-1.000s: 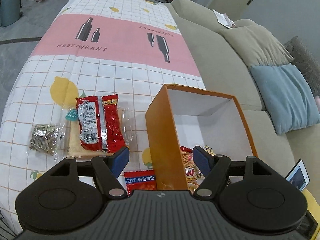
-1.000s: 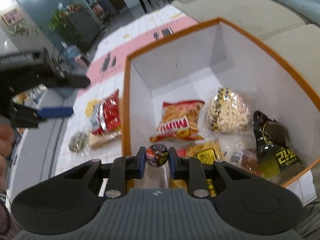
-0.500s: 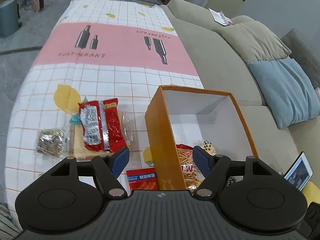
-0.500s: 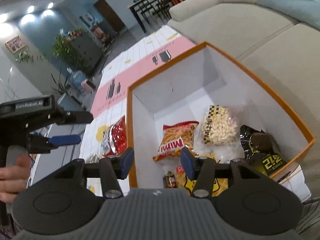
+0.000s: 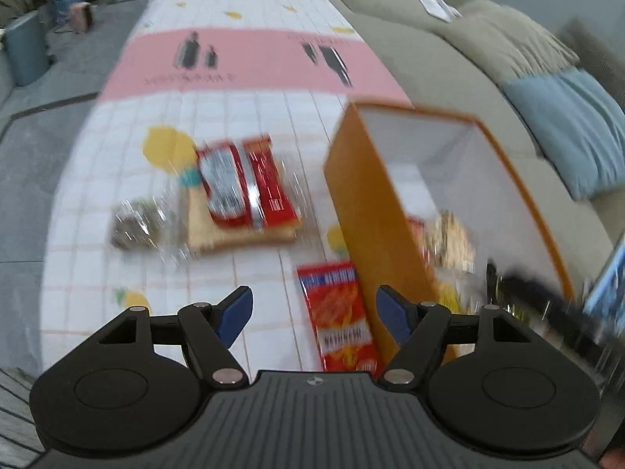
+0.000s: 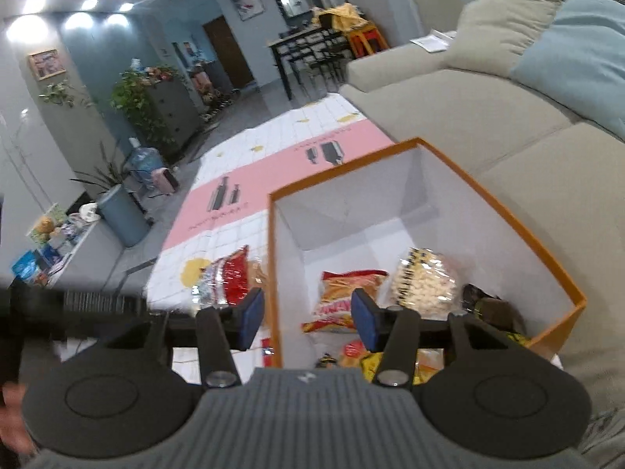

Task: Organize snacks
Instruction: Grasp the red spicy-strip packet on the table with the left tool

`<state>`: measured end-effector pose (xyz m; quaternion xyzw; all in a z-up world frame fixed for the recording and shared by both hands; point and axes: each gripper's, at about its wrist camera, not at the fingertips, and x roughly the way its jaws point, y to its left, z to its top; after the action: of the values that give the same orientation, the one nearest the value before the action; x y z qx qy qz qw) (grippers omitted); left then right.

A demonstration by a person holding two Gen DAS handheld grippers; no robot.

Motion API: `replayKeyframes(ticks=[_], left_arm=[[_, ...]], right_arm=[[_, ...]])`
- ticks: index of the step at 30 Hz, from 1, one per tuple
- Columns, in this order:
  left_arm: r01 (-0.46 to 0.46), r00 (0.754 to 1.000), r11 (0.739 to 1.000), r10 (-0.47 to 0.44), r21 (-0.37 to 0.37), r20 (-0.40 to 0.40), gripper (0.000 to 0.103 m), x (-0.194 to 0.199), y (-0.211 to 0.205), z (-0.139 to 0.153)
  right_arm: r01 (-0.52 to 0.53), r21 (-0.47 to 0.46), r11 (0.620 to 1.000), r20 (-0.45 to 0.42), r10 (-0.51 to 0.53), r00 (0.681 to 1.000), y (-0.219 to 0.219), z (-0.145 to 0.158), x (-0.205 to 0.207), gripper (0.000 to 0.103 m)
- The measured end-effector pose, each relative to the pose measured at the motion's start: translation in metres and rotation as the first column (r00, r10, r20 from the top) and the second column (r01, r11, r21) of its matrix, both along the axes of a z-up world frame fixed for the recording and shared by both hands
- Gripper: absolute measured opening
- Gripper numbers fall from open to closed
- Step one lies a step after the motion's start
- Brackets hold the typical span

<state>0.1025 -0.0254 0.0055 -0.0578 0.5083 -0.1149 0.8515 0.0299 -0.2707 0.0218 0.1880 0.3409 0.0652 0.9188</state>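
An orange box [image 5: 363, 211] with a white inside stands on the tablecloth; it also shows in the right wrist view [image 6: 504, 211]. Inside lie an orange chip bag [image 6: 343, 293], a clear bag of pale snacks [image 6: 424, 283], a black packet [image 6: 492, 310] and yellow packets [image 6: 375, 361]. On the cloth left of the box lie a red snack pack [image 5: 244, 183] on a tan pack [image 5: 238, 234], a small clear bag [image 5: 134, 226] and a red packet [image 5: 341, 312]. My left gripper [image 5: 314, 314] is open above the red packet. My right gripper [image 6: 306, 322] is open and empty over the box's near left wall.
A beige sofa [image 6: 488, 109] with a blue cushion [image 5: 570, 117] runs along the right of the cloth. A grey bin [image 6: 123, 215], a water jug and plants stand on the floor at far left. The left gripper body [image 6: 78, 308] is at the right view's left edge.
My right gripper opened, dropped a small dark round snack into the box, then pulled back and up. My left gripper moved back, so the red packet shows more fully.
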Motion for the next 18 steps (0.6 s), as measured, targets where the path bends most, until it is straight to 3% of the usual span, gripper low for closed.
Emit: replayKeyframes(ticks=[9,14,18], left_arm=[[0.078,0.989,0.997,-0.078,-0.002,-0.129,0.081,0.004,-0.023,-0.074],[0.106,0.989,0.994,-0.106,-0.004,-0.103,0.081,0.012,-0.035,-0.087],[0.121,0.991,0.989,-0.117,0.081,-0.059,0.081,0.013,-0.042,-0.095]], right_arm=[[0.069,-0.007,0.998,-0.044,-0.069,0.997,-0.022,-0.011,0.002,0.05],[0.066,-0.012,0.998,-0.056,-0.066,0.996,-0.016,-0.016,0.007,0.049],[0.043,-0.037,0.998,-0.06,-0.045,0.997,-0.01,-0.019,0.012,0.05]])
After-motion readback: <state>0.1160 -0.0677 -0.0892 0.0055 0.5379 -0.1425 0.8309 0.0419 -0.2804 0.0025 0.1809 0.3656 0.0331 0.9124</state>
